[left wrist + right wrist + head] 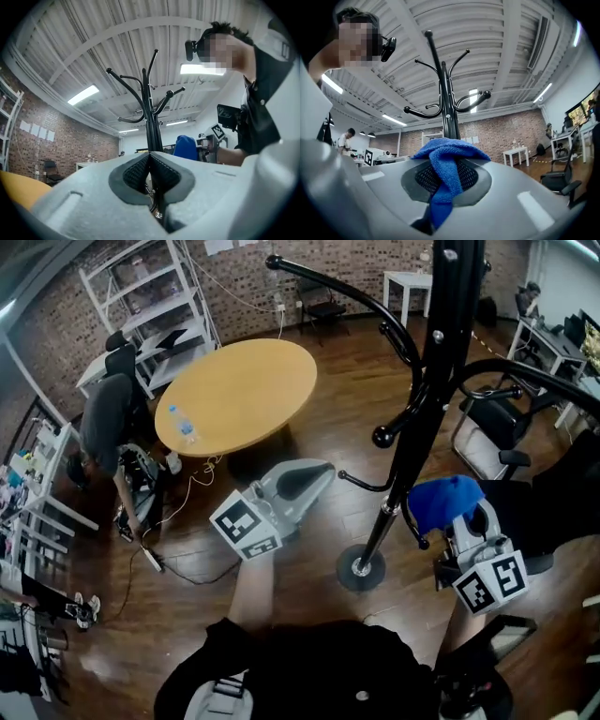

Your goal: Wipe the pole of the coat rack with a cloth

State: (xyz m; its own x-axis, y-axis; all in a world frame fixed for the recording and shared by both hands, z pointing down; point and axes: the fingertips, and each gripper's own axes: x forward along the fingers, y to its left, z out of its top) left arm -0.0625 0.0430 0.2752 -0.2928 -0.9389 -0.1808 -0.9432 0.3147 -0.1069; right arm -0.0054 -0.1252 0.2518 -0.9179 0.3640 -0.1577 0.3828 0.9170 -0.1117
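The black coat rack pole (412,437) rises from a round base (361,568) on the wood floor, with curved hooks higher up. A blue cloth (445,500) is pinched in my right gripper (459,512), just right of the pole's lower part. In the right gripper view the cloth (445,164) hangs between the shut jaws, with the pole (449,117) straight ahead. My left gripper (314,474) is shut and empty, left of the pole and a little apart from it. In the left gripper view the pole (151,126) stands just beyond the closed jaws of that gripper (150,171).
A round wooden table (239,395) with a water bottle (183,425) stands to the left. A person (108,427) bends beside it near cables. Black office chairs (506,427) sit to the right. White shelves (155,306) line the back brick wall.
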